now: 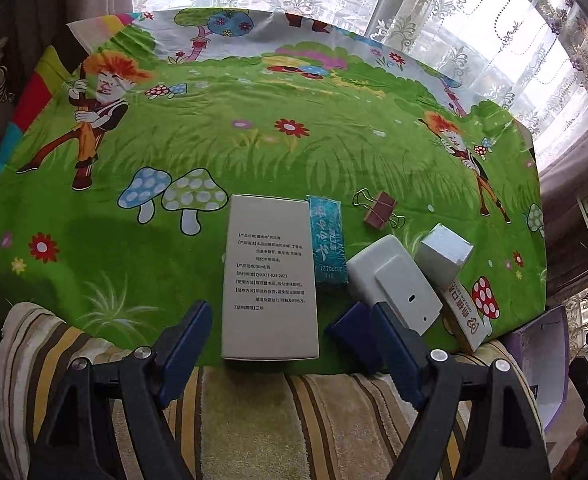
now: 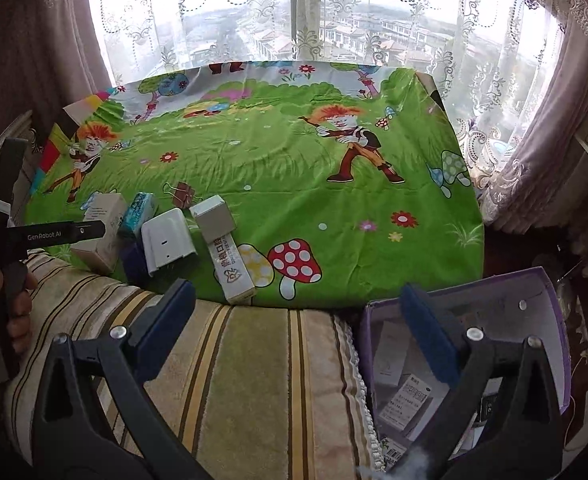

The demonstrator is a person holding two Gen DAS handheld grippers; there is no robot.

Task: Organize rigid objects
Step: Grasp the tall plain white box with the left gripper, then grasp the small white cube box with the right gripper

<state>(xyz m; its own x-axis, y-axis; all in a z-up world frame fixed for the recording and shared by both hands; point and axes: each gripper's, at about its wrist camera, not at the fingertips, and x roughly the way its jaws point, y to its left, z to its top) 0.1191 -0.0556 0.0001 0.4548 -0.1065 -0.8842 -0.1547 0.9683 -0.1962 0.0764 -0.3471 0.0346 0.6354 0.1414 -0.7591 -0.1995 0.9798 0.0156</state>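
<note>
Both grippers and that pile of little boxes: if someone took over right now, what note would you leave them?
Left gripper: open, empty, at the tall white box.
Right gripper: open, empty, over the purple box, which already holds some packages.
On the cloth: teal packet, binder clip, white plastic case, small grey box, long white carton.
Left to do: probably move these into the purple box.
</note>
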